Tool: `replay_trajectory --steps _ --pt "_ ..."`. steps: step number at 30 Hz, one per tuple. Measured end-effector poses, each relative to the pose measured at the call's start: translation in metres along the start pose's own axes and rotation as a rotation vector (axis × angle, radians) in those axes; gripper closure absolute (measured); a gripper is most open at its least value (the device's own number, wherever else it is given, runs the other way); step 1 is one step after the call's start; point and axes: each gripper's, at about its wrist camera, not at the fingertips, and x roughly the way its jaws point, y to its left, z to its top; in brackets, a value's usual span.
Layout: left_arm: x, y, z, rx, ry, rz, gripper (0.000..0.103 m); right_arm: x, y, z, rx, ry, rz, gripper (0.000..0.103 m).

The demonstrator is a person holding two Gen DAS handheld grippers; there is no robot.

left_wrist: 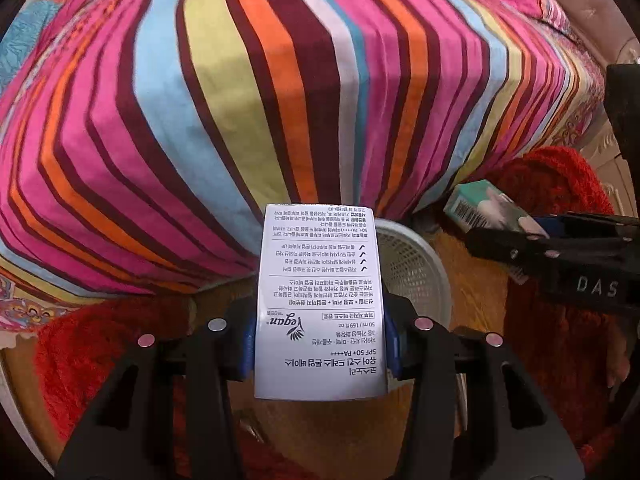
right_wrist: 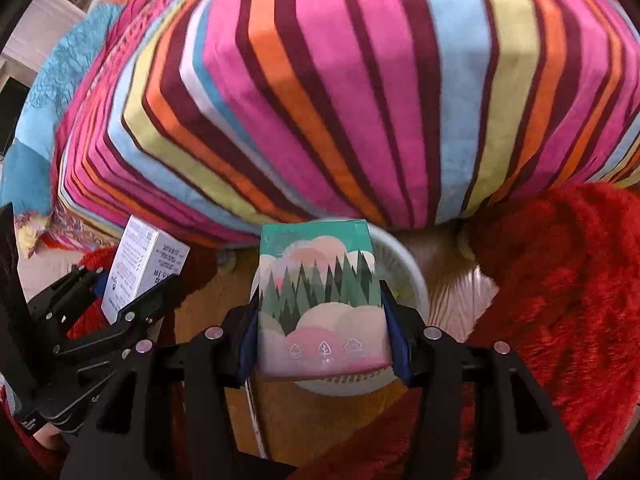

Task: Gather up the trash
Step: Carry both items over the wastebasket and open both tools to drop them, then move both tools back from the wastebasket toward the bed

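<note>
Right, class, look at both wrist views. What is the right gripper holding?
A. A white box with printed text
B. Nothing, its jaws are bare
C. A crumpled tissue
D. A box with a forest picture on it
D: in the right wrist view, the right gripper has its blue pads clamped on the forest-picture box, above the white basket; the white printed box sits in the left gripper.

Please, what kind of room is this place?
Probably a bedroom: a bed with a striped blanket, a shaggy red rug on the floor, and a small white wastebasket beside the bed.

Striped bedspread (left_wrist: 240,100) covers the bed; red shaggy rug (right_wrist: 560,280) on wooden floor (right_wrist: 312,420).
</note>
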Motion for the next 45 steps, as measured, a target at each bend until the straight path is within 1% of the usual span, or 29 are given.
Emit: replay_trajectory --steps 2,4,8,11,14,18,22,26,27,28,29,30,34,39,45 --pt "0.011 0.0 0.001 -0.003 0.044 -0.009 0.056 0.011 -0.001 0.002 0.013 0.045 -0.006 0.053" --pt "0.026 0.001 0.001 -0.018 0.105 -0.035 0.056 0.023 -0.004 0.006 0.036 0.089 -0.029 0.053" --pt "0.056 -0.002 0.001 -0.05 0.205 -0.083 0.056 0.043 -0.016 0.009 0.112 0.158 -0.004 0.053" --pt "0.073 -0.002 0.002 -0.075 0.257 -0.119 0.056 0.062 -0.022 0.004 0.166 0.217 0.026 0.053" --pt "0.089 0.0 0.002 -0.099 0.303 -0.132 0.056 0.077 -0.026 0.0 0.223 0.269 0.04 0.053" --pt "0.112 0.003 -0.003 -0.149 0.384 -0.159 0.056 0.096 -0.036 0.0 0.291 0.315 0.027 0.053" --pt "0.13 0.005 -0.008 -0.195 0.45 -0.175 0.056 0.111 -0.039 -0.002 0.309 0.36 0.014 0.053" --pt "0.137 0.002 -0.01 -0.207 0.489 -0.181 0.056 0.124 -0.041 -0.005 0.31 0.418 -0.001 0.052" --pt "0.141 0.001 -0.012 -0.21 0.506 -0.189 0.051 0.126 -0.041 -0.005 0.311 0.431 -0.014 0.048" --pt "0.145 0.001 -0.014 -0.216 0.519 -0.195 0.032 0.13 -0.042 -0.006 0.316 0.445 -0.021 0.03" --pt "0.148 0.001 -0.015 -0.22 0.53 -0.192 0.022 0.132 -0.043 -0.007 0.322 0.453 -0.024 0.02" --pt "0.15 0.001 -0.017 -0.222 0.537 -0.185 0.018 0.133 -0.045 -0.008 0.332 0.456 -0.027 0.015" --pt "0.154 0.002 -0.021 -0.23 0.561 -0.194 0.018 0.132 -0.049 -0.009 0.365 0.45 -0.025 0.015" --pt "0.151 0.009 -0.023 -0.262 0.552 -0.193 0.018 0.134 -0.05 -0.01 0.383 0.454 -0.023 0.015" --pt "0.146 0.021 -0.024 -0.31 0.53 -0.182 0.018 0.125 -0.05 -0.008 0.391 0.422 -0.012 0.015"
